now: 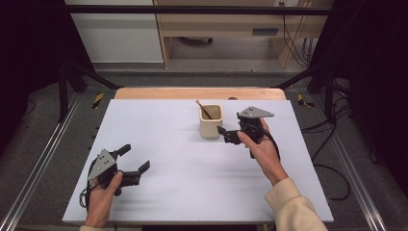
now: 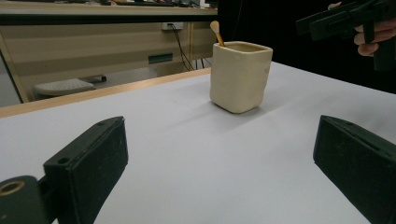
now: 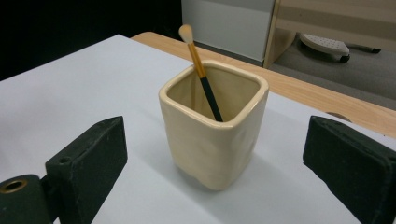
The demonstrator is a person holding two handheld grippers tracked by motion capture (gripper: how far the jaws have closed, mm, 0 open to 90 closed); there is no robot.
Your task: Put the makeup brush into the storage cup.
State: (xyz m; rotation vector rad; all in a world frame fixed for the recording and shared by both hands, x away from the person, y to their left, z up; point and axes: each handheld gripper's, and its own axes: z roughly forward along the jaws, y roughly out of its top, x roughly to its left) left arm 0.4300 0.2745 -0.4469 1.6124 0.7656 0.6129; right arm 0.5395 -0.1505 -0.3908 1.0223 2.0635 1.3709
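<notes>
While the left hand-held gripper (image 1: 137,159) rests open, the right hand-held gripper (image 1: 222,133) gapes beside the cup (image 1: 211,121).

Cup (image 1: 211,122) stands on table (image 1: 159,144), far-right of centre; brush (image 1: 203,109) in it leans left. Right gripper (image 1: 226,134) just beside cup's right; left gripper (image 1: 134,160) near-left, well apart.

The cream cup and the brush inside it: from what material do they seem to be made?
The cup looks like glazed ceramic: glossy cream surface, thick rounded rim, slightly uneven walls. The brush seems to have a black handle, wood or plastic, a gold band, probably metal, and a pale soft tip, likely bristles.
</notes>
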